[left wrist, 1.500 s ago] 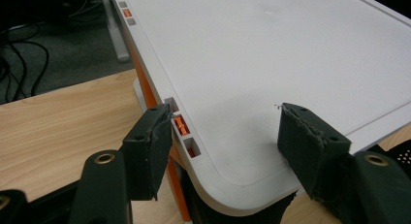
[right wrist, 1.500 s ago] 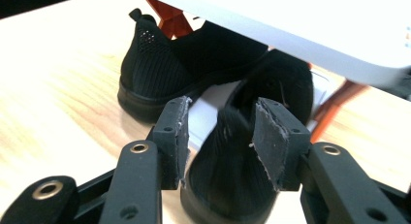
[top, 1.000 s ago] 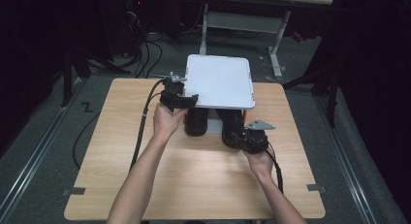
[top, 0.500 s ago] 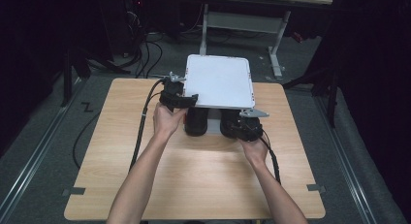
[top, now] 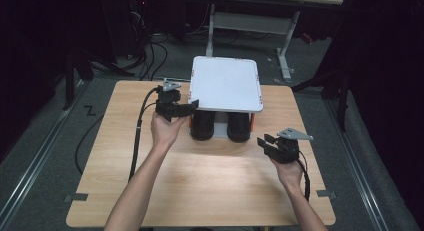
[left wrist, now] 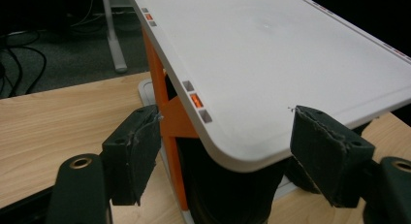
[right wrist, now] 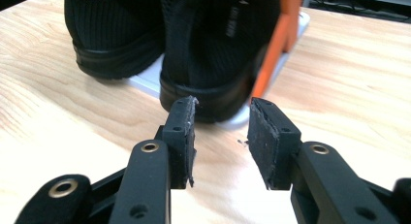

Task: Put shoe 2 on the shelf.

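High view: two black shoes (top: 220, 127), one white rack (top: 225, 83).

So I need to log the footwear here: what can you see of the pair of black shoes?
The pair of black shoes stands side by side on the lower tier of a small rack with orange uprights, under its white top shelf. Knit-looking mesh uppers over smooth black soles show in the right gripper view. Their rounded ends stick out toward the person; the rest is hidden by the shelf. Neither gripper touches them.
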Available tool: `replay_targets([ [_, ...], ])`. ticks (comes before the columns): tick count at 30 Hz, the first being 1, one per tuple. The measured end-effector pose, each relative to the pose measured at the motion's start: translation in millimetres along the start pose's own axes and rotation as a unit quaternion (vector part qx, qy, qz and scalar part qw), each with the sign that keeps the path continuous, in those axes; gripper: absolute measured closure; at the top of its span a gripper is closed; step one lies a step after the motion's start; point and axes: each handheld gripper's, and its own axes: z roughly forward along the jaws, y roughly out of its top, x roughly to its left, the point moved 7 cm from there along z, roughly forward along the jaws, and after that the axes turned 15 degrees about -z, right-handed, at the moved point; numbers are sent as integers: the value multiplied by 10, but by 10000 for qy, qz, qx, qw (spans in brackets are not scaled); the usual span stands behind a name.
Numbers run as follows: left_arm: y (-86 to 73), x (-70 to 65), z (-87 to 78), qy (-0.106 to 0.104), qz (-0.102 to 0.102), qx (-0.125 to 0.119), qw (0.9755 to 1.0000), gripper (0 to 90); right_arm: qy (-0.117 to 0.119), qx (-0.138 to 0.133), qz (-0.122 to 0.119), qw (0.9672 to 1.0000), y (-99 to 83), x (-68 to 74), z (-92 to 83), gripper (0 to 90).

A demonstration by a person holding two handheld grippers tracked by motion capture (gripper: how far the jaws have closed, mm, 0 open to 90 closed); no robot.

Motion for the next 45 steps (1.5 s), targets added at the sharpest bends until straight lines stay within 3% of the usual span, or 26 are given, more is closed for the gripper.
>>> replay_targets([
  [7, -26, 58, -296, -166, -19, -124, 9998, 274, -37, 1, 98, 9999, -209, -54, -165, 615],
  [12, -138, 222, -524, -125, -48, -96, 9999, 275, -80, 11, 195, 9998, -339, -85, -245, 607],
  [19, -378, 586, -752, 239, 205, 1, 9995, 272, -111, 133, 312, 9994, -539, -97, -314, 606],
  [26, -663, 1033, -959, 645, 157, 110, 9977, 266, -166, 462, 324, 9983, -777, -110, -288, 578],
  [31, -910, 1470, -1025, 1253, 298, 259, 9913, 268, -291, 777, 265, 9962, -939, -141, -233, 555],
  [34, -990, 1631, -1049, 1502, 407, 293, 9874, 273, -315, 917, 287, 9949, -1012, -152, -193, 540],
  [37, -1011, 1682, -1078, 1488, 592, 160, 9870, 273, -352, 966, 263, 9944, -1031, -154, -173, 527],
  [41, -1008, 1688, -1084, 1485, 587, 83, 9871, 267, -444, 1040, 77, 9936, -1029, -151, -156, 485],
  [45, -1006, 1690, -1083, 1523, 572, 49, 9867, 260, -504, 1068, 135, 9929, -1029, -174, -145, 450],
])
